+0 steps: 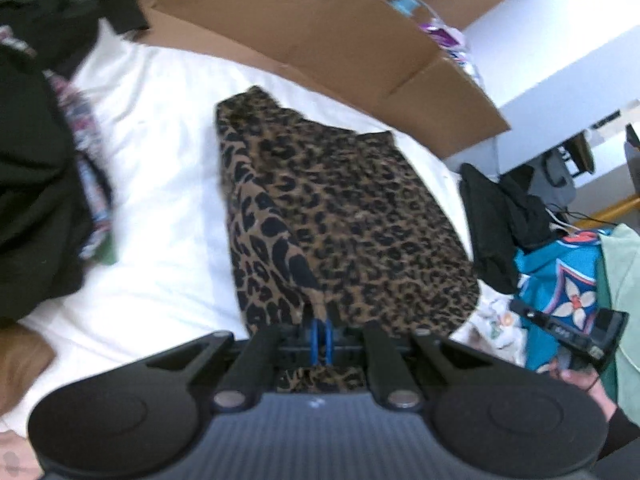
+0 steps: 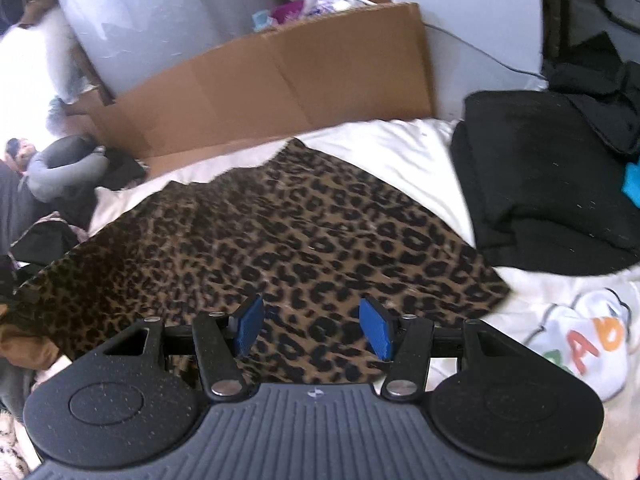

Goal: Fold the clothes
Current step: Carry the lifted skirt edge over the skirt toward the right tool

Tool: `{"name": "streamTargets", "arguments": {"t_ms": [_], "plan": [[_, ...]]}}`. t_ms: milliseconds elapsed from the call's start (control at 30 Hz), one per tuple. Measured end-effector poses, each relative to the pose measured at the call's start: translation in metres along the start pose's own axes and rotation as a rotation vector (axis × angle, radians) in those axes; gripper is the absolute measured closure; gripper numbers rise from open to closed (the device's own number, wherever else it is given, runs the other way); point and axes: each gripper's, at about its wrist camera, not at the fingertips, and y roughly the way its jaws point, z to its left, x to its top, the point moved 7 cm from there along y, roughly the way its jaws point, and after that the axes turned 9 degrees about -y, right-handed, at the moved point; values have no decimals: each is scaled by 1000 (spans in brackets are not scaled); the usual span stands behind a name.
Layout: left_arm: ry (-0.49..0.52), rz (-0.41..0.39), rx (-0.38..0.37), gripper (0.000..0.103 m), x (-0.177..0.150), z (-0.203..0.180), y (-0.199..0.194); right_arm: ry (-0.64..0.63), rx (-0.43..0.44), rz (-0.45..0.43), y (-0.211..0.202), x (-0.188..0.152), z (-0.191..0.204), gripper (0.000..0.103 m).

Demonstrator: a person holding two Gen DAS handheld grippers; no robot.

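A leopard-print garment (image 1: 352, 220) lies on the white sheet (image 1: 160, 200) in the middle of the left wrist view. My left gripper (image 1: 322, 340) is shut on its near edge and lifts a fold of it. In the right wrist view the same garment (image 2: 280, 232) spreads flat. My right gripper (image 2: 312, 328) is open just above its near part, blue pads (image 2: 374, 330) apart, holding nothing. The right gripper (image 1: 576, 332) also shows at the right edge of the left wrist view.
A flattened cardboard box (image 2: 280, 76) stands behind the garment. A folded black garment (image 2: 552, 184) lies to the right. A white cloth with coloured letters (image 2: 580, 340) is at the near right. A dark clothes pile (image 1: 36, 180) and a turquoise floral cloth (image 1: 560, 280) flank the sheet.
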Motion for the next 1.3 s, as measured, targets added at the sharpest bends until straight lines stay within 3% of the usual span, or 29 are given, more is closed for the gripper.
{"name": "streamTargets", "arguments": {"t_ms": [133,733,1100,1300], "plan": [[38,31,-14,99,2,-29,9,-45,22,16,9,2,16,43],[117,105,-62,99,18,-124,63,-262,282,-15,37,15,126,43],[148,134,-80,99,14,-153,82,-299,332,-75,37,24,150,44],[136,135,-131,99,12,-170,89,-305,323,-85,40,29,154,44]]}}
